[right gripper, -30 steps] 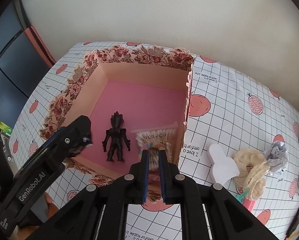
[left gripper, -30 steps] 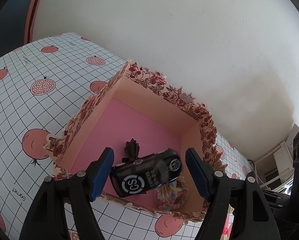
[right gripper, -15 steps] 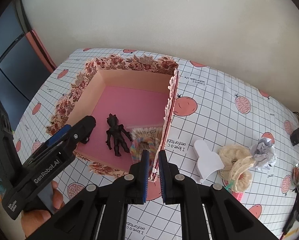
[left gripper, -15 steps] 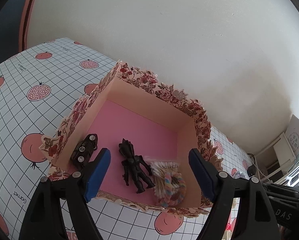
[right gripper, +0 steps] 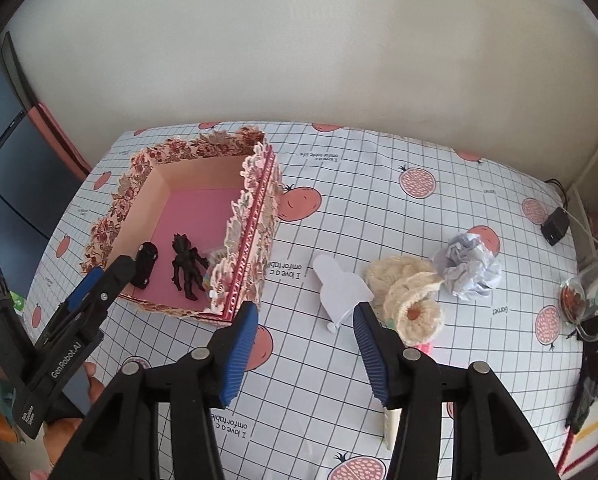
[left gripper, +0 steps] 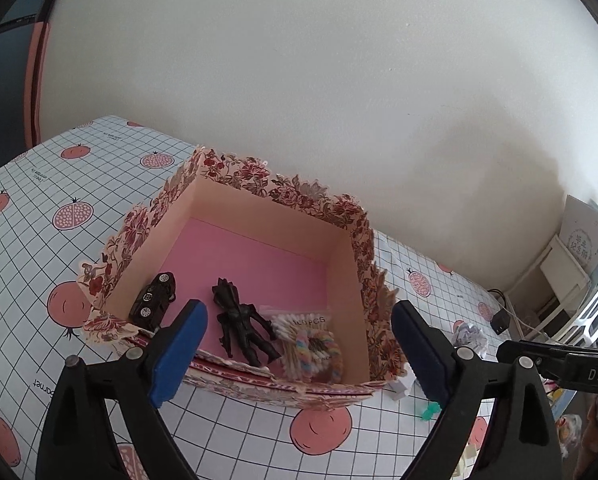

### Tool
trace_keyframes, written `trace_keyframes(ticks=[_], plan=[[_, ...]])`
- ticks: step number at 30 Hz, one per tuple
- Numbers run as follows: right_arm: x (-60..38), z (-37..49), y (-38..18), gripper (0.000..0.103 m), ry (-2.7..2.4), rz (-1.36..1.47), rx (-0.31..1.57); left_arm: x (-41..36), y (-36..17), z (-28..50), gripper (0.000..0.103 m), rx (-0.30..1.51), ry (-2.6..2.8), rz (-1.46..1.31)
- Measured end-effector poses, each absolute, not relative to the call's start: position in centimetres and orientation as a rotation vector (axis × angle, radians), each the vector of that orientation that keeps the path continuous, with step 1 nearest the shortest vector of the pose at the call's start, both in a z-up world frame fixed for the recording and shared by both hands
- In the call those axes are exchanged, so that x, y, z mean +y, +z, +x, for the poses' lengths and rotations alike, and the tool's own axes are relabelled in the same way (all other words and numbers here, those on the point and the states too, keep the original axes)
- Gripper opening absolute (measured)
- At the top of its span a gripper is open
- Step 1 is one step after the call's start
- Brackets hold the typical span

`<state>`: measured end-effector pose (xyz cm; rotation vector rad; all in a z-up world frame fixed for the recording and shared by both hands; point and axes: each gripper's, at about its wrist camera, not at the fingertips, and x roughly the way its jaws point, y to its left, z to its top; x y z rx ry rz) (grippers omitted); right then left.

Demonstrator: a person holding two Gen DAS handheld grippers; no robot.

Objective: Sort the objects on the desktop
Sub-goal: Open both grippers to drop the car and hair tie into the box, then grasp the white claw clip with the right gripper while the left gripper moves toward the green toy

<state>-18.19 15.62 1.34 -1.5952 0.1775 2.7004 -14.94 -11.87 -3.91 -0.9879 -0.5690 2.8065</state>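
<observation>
A floral box (left gripper: pixel 259 188) (right gripper: pixel 255 216) with a pink floor stands on the checked tablecloth. Inside lie a black toy car (left gripper: pixel 153 300) (right gripper: pixel 146 262), a black figurine (left gripper: pixel 243 322) (right gripper: pixel 185 266), a bag of cotton swabs (left gripper: pixel 299 322) and a pastel hair tie (left gripper: pixel 315 354). My left gripper (left gripper: pixel 299 344) hovers over the box's near edge, its jaws opening with nothing between them. My right gripper (right gripper: pixel 305 314) is over the cloth right of the box, jaws opening and bare, just short of a white paper cutout (right gripper: pixel 339 288).
Beside the cutout lie cream crocheted pieces (right gripper: pixel 411 296) and a crumpled paper ball (right gripper: pixel 469 266) (left gripper: pixel 469 336). A glass jar (right gripper: pixel 587 296) and dark items sit at the right edge, a black adapter (right gripper: pixel 555 226) farther back. The wall runs behind the table.
My left gripper released the toy car, which now lies in the box, and drew back. My right gripper went from shut to open and moved right, away from the box.
</observation>
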Motion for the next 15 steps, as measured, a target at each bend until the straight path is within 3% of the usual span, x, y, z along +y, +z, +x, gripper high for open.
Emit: trace_keyframes(ticks=[7,15], plan=[[19.4,-15.4,1.1,0.072,2.679,-1.567,0.215,-9.2,-2.4,-12.2,0.096,-0.538,2.784,-0.884],[24.3,-12.0,-2.7,0.074,2.566,-1.616,0.32,-5.4,-3.2,-11.7,0.098,-0.444,2.715,-1.002]])
